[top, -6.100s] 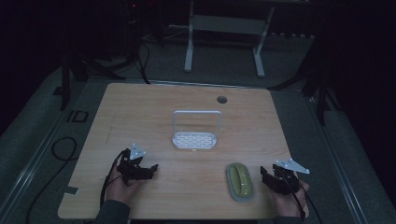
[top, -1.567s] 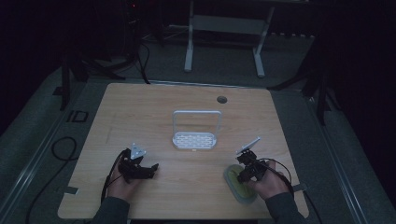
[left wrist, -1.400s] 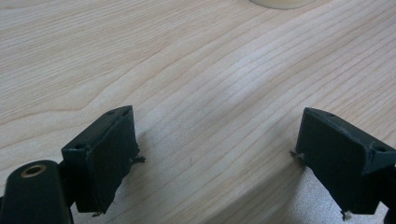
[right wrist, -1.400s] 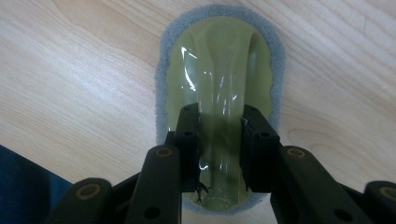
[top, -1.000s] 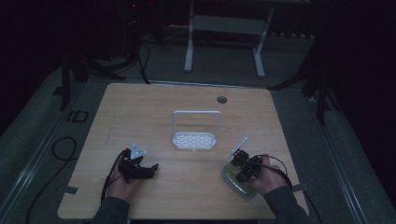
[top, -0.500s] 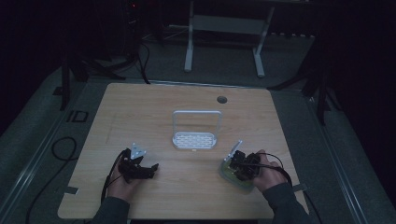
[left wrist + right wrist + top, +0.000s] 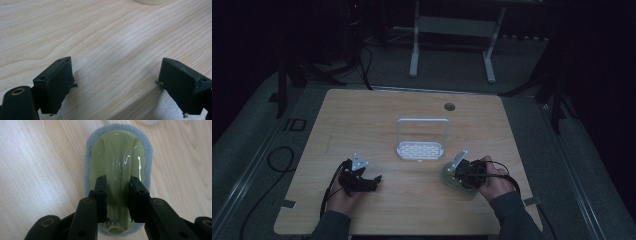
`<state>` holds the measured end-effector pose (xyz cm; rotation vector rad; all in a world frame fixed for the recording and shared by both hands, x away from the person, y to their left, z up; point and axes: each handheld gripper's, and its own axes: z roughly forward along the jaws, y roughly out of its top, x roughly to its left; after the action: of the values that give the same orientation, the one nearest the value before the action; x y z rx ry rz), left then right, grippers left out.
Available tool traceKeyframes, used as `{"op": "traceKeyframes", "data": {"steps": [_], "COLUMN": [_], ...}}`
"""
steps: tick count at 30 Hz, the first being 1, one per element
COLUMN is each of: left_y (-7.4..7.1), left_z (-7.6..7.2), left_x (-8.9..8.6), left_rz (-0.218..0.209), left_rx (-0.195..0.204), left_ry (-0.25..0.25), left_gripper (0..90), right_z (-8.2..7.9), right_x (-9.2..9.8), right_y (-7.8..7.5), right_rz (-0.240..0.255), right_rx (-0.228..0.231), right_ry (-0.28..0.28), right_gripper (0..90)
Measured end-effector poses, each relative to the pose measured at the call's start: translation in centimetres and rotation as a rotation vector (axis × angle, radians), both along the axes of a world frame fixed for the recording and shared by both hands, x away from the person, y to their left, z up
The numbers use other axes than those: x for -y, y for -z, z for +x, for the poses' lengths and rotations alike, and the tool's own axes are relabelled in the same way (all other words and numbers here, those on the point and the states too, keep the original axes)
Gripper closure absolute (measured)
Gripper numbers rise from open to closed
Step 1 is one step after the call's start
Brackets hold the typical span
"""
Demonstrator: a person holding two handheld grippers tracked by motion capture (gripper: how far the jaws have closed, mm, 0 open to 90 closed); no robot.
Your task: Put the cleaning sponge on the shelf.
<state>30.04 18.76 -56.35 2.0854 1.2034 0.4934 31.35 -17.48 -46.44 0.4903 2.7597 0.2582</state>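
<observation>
While gripped, scrubber's ridge (image 7: pixel 117 182) (green) sits between right gripper (image 7: pixel 117 195) jaws.

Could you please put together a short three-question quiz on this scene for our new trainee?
1. True or false: the right hand-held gripper has its jaws on either side of the raised green handle of the scrubber.
2. What stands mid-table? A) a white rack B) a red mug C) a blue bowl
3. Fill in: the left hand-held gripper has its jaws ____ over bare table.

Key: 1 true. 2 A, the white rack. 3 open.
</observation>
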Motion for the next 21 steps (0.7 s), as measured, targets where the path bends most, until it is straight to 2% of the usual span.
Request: {"op": "traceKeyframes", "data": {"steps": [14, 21], "left_y": [0.0, 0.0], "left_z": [0.0, 0.0], "left_x": [0.0, 0.0], "left_rz": [0.000, 0.000], "left_rx": [0.000, 0.000], "left_ry": [0.000, 0.000], "left_gripper": [12.4, 12.4], "right_z": [0.4, 0.6], "right_x": [-0.9, -1.7], "right_y": [-0.3, -0.5], "right_rz": [0.035, 0.015], "right_rx": [0.060, 0.096], "right_ry": [-0.064, -0.102], "right_gripper": [71.5, 71.5]}}
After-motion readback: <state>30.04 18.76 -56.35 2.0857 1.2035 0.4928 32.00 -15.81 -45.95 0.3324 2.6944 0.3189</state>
